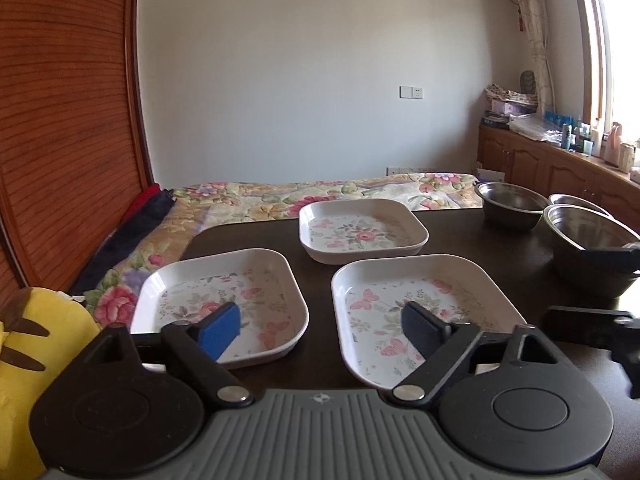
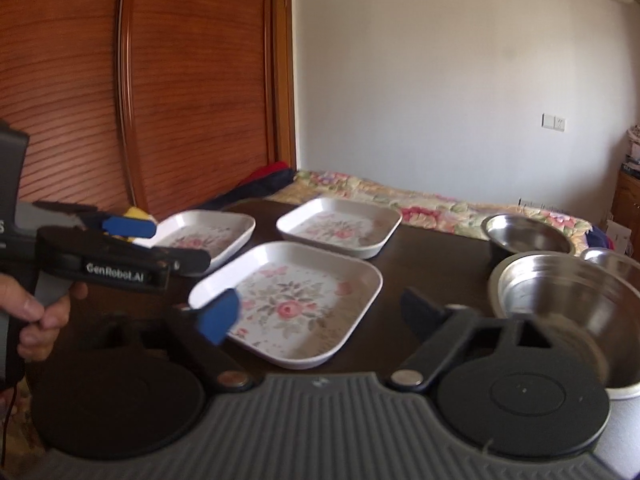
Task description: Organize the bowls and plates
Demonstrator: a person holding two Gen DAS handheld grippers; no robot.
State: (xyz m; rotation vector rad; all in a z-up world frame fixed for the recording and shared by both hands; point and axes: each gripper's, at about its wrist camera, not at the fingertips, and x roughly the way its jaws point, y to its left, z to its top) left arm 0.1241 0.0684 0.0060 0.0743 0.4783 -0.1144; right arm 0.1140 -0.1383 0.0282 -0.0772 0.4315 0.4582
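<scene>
Left gripper (image 1: pixel 320 326) first: its blue-padded fingers stand wide apart with nothing between them, hovering low over the near edge of the dark brown table (image 1: pixel 500 256). That spread looks chosen to straddle a rim, since it sits right above the gap between two white square floral plates. The near-left floral plate (image 1: pixel 224 300) lies under the left pad, the near-right floral plate (image 1: pixel 416 312) under the right one, the two just beside each other but apart.

Over to the right gripper (image 2: pixel 320 314): fingers also parted, empty, hanging over the near corner of that same near-right plate, with the table showing between the pads. At the left of its view a bare hand (image 2: pixel 36 312) is wrapped round the left tool's handle.

Further out, a third floral plate (image 1: pixel 362 230) rests alone toward the far side. The three are spread flat and unstacked, so stacking has not begun, I'd judge.

To the right, three round stainless steel bowls cluster close: the large near bowl (image 2: pixel 560 300), the far bowl (image 2: pixel 528 240), and a third bowl (image 2: pixel 616 262) peeking behind. Beyond the table lies a bed with a flowered quilt (image 1: pixel 320 190).
</scene>
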